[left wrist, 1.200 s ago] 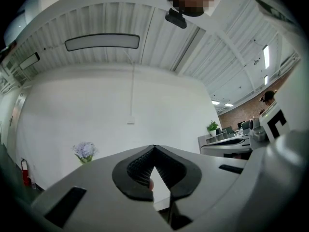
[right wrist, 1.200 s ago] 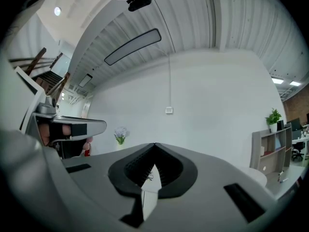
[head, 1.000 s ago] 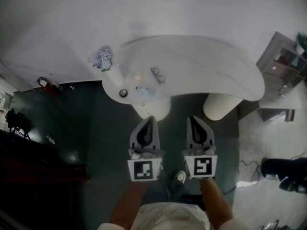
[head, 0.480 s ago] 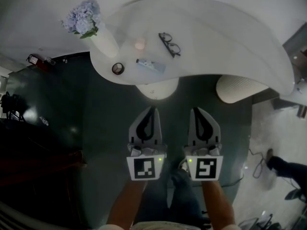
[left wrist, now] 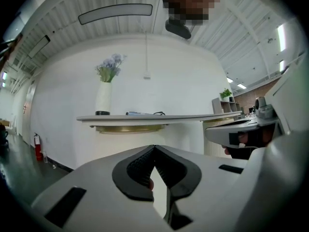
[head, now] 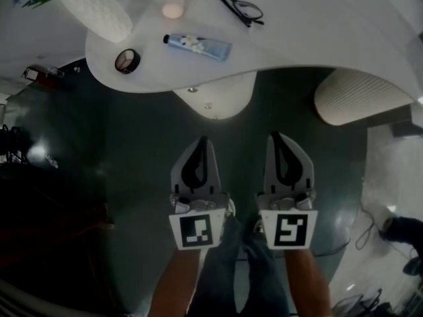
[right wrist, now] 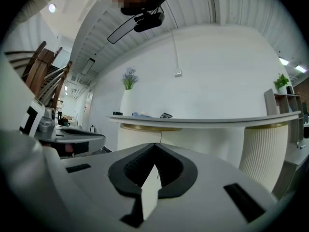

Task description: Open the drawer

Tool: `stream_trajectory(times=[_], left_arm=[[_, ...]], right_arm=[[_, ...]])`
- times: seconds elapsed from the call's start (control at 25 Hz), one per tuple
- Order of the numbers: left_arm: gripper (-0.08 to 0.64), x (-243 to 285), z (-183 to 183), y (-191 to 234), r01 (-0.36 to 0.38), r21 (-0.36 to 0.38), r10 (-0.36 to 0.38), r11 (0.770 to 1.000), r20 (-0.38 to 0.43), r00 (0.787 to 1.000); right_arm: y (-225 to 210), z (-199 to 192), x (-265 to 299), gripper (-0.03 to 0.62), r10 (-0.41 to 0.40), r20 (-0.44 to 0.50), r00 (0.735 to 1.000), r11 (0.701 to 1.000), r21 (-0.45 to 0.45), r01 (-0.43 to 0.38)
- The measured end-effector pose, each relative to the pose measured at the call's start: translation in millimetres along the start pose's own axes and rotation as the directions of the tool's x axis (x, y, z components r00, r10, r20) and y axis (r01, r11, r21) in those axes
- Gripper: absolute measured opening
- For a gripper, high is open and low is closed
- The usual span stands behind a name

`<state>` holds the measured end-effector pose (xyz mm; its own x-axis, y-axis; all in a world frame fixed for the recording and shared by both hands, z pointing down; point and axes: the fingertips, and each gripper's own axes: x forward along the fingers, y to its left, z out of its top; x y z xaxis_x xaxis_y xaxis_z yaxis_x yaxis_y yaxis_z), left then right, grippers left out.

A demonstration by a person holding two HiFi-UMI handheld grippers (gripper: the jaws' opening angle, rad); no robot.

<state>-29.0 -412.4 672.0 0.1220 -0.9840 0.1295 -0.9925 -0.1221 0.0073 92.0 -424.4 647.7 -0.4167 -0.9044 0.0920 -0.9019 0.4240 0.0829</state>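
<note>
Under the curved white table (head: pixel 317 32) hangs a rounded white drawer unit (head: pixel 218 98) with two small knobs on its front. In the gripper views it shows as a gold-rimmed band below the tabletop (left wrist: pixel 128 128) (right wrist: pixel 145 127). My left gripper (head: pixel 201 140) and right gripper (head: pixel 276 136) are held side by side over the dark floor, a short way in front of the drawer and pointing at it, touching nothing. Both are shut with nothing between the jaws, the tips meeting in the left gripper view (left wrist: pixel 154 148) and the right gripper view (right wrist: pixel 155 145).
On the table lie black glasses (head: pixel 239 6), a blue tube (head: pixel 198 45), a small round dark tin (head: pixel 127 61), a pink disc (head: pixel 173 8) and a white vase (head: pixel 96 12) with flowers. A ribbed white pedestal (head: pixel 360 96) stands at the right. Dark furniture fills the left side.
Both grippers and the head view have sunk lower and come nearer the table, which now looms larger and nearer the top of the frame. Both jaws stayed shut.
</note>
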Motion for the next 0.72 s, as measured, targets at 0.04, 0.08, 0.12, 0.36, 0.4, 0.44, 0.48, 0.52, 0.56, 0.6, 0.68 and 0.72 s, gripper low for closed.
stream_trajectory(times=[0.04, 0.08, 0.12, 0.36, 0.4, 0.44, 0.48, 0.52, 0.56, 0.6, 0.68, 0.72], left_arm=[[0.003, 1, -6, 0, 0.004, 0.011, -0.004, 1.000, 0.002, 1.000], [0.003, 2, -12, 0, 0.006, 0.018, -0.006, 1.000, 0.006, 1.000], [0.003, 4, -17, 0, 0.005, 0.019, -0.005, 1.000, 0.010, 1.000], [0.003, 15, -38, 8, -0.020, 0.024, 0.020, 1.000, -0.007, 1.000], [0.005, 18, -39, 11, -0.025, 0.024, 0.025, 0.999, -0.009, 1.000], [0.005, 22, -41, 14, -0.028, 0.023, 0.028, 0.999, -0.010, 1.000], [0.005, 27, -42, 17, -0.028, 0.019, 0.028, 0.999, -0.013, 1.000], [0.005, 33, -44, 20, -0.025, 0.015, 0.025, 1.000, -0.018, 1.000], [0.006, 38, -46, 23, -0.022, 0.015, 0.022, 1.000, -0.024, 0.999], [0.014, 44, -49, 25, -0.020, 0.019, 0.021, 1.000, -0.029, 0.999], [0.057, 57, -55, 31, -0.021, 0.037, 0.022, 0.999, -0.043, 0.999], [0.084, 63, -60, 34, -0.023, 0.040, 0.025, 0.999, -0.055, 0.998]], right_arm=[[1, -8, 1, -0.006, 0.000, -0.002, 1.000, 1.000, 0.002, 0.000], [2, -15, 2, -0.006, 0.000, -0.007, 1.000, 1.000, 0.002, 0.000], [2, -22, 3, -0.006, 0.000, -0.015, 1.000, 1.000, 0.000, 0.000], [-1, -40, 8, -0.006, -0.011, -0.031, 0.999, 1.000, 0.009, 0.012], [-1, -41, 9, -0.006, -0.014, -0.033, 0.999, 1.000, 0.010, 0.014], [-1, -42, 10, -0.006, -0.016, -0.034, 0.999, 1.000, 0.011, 0.016], [-2, -43, 12, -0.006, -0.018, -0.037, 0.999, 1.000, 0.013, 0.018], [-2, -44, 13, -0.006, -0.019, -0.038, 0.999, 1.000, 0.015, 0.020], [-2, -44, 15, -0.006, -0.020, -0.039, 0.999, 1.000, 0.016, 0.021], [-2, -45, 17, -0.006, -0.020, -0.039, 0.999, 1.000, 0.016, 0.020], [-3, -48, 22, -0.006, -0.020, -0.045, 0.999, 1.000, 0.017, 0.021], [-3, -50, 24, -0.006, -0.021, -0.049, 0.999, 1.000, 0.019, 0.022]])
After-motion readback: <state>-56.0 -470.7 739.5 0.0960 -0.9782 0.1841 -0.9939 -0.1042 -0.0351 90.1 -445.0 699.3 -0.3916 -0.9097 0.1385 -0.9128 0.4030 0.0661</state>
